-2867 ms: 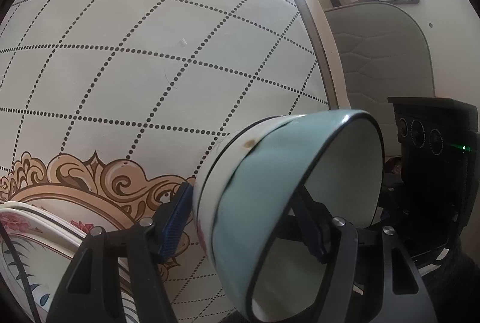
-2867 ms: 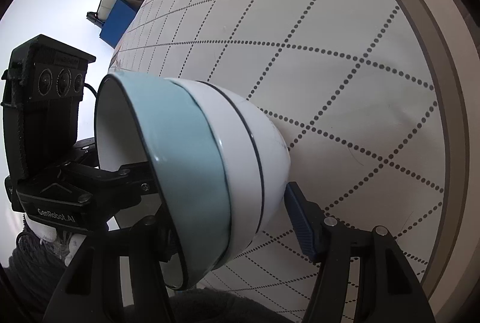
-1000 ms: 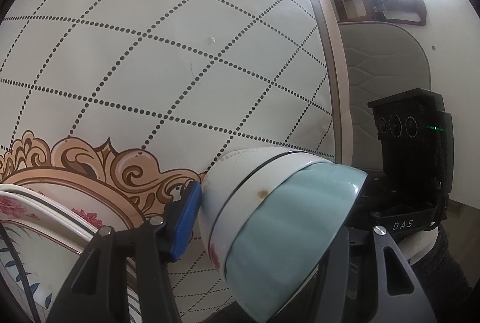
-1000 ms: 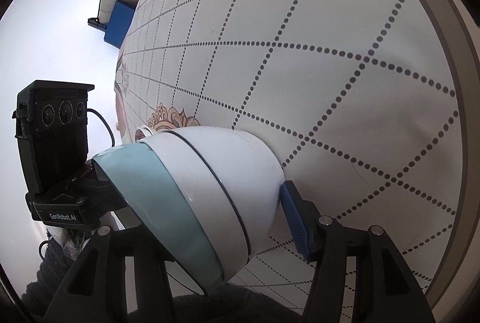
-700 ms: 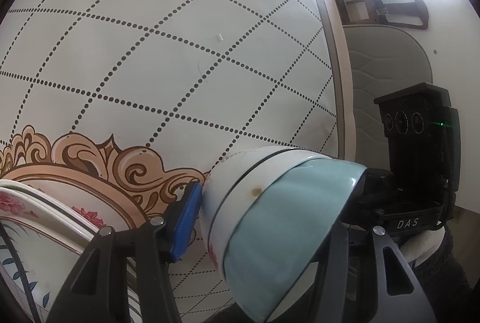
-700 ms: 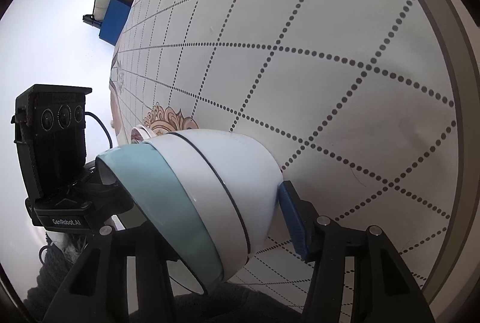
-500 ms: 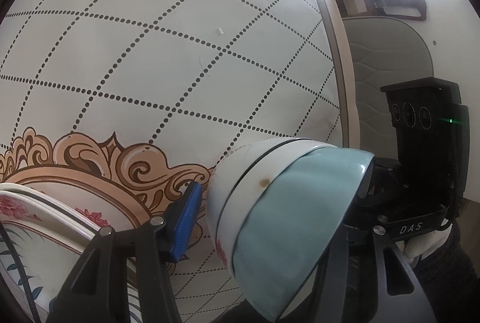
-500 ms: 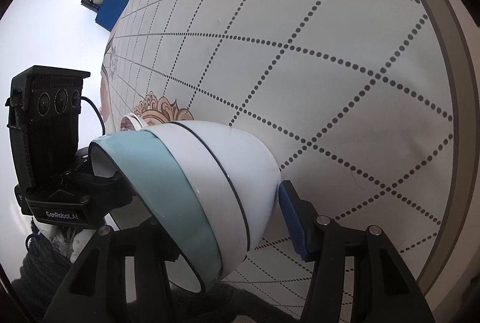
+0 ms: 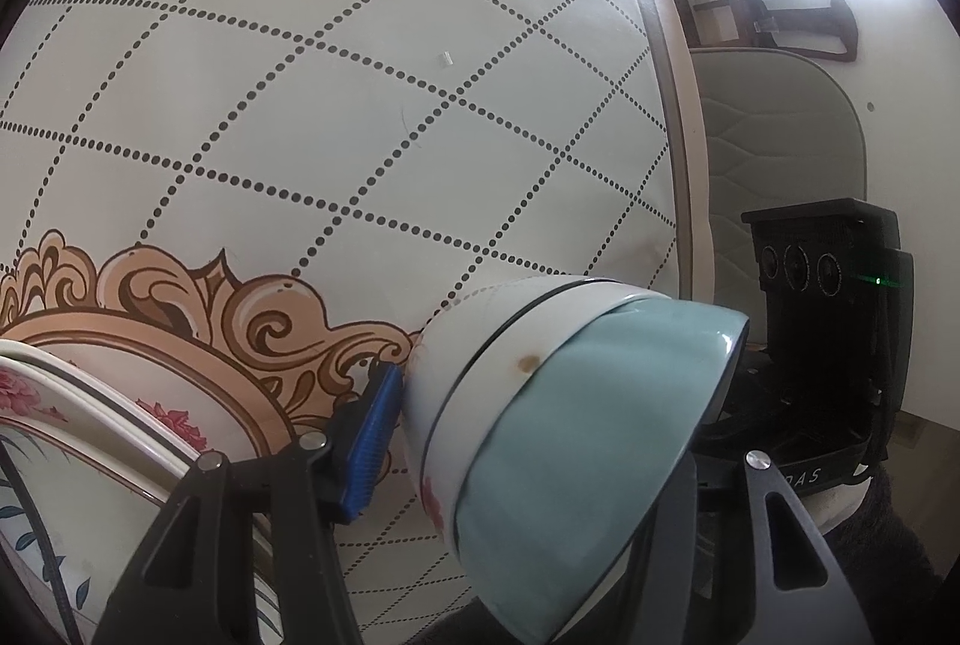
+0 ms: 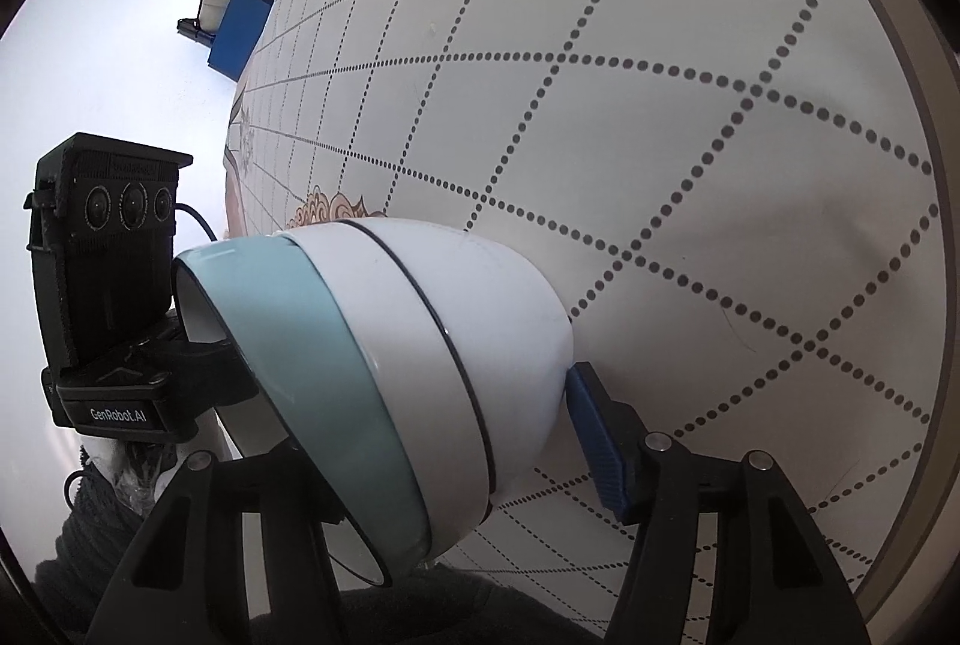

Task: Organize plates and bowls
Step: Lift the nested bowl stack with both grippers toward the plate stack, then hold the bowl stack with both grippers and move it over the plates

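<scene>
A white bowl with a pale blue rim band [image 9: 576, 417] sits between the fingers of the left gripper [image 9: 528, 441], tipped on its side. Its foot is against the blue pad [image 9: 372, 441] of the left finger, while its mouth faces the right finger, which the bowl hides, so I cannot tell for certain that this gripper is clamped. The right wrist view shows a bowl of the same pattern [image 10: 408, 375] in the right gripper [image 10: 432, 441]: foot beside the blue pad [image 10: 600, 447] of its right finger, mouth toward the left finger, and again the far contact is hidden. Whether this is one bowl shared by both grippers or two bowls is not clear.

Each gripper sees the other's camera housing just beyond the bowl's rim, so the two tools face one another closely, with the bowl's mouth-to-foot axis lying across the fingers and not along them.

Low and to the left of the left gripper, stacked floral plates [image 9: 90, 435] rest on the dotted tablecloth [image 9: 360, 105]. The left gripper looks nearer to them, so setting the bowl there would likely mean swinging left and turning it upright
</scene>
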The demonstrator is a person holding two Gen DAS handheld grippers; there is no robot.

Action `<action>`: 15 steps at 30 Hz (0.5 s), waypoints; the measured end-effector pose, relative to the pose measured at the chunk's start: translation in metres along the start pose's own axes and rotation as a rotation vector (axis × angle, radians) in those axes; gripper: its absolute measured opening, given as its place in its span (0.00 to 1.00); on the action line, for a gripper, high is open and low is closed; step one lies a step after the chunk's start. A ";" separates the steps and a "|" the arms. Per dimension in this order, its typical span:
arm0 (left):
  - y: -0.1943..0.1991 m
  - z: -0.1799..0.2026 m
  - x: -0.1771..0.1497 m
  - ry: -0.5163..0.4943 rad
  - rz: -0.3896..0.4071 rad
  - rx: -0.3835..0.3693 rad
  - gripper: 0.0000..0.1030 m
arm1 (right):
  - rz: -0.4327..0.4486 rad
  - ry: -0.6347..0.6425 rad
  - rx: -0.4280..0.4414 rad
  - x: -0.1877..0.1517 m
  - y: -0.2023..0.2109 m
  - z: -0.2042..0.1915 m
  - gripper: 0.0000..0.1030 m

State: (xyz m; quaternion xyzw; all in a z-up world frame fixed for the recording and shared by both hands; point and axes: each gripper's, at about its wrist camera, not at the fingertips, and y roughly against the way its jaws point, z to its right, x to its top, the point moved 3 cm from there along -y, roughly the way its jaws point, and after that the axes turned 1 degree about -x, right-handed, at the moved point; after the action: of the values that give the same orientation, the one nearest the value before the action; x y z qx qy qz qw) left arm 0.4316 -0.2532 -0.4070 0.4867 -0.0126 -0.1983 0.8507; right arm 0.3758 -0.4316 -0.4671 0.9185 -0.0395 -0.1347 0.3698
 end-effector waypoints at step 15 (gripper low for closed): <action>0.007 -0.001 -0.004 0.024 0.010 0.006 0.52 | -0.043 -0.071 0.034 0.001 0.002 -0.002 0.61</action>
State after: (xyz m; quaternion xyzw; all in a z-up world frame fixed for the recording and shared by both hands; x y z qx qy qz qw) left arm 0.4300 -0.2478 -0.4007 0.4916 -0.0055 -0.1883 0.8502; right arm 0.3772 -0.4314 -0.4646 0.9198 -0.0351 -0.1747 0.3496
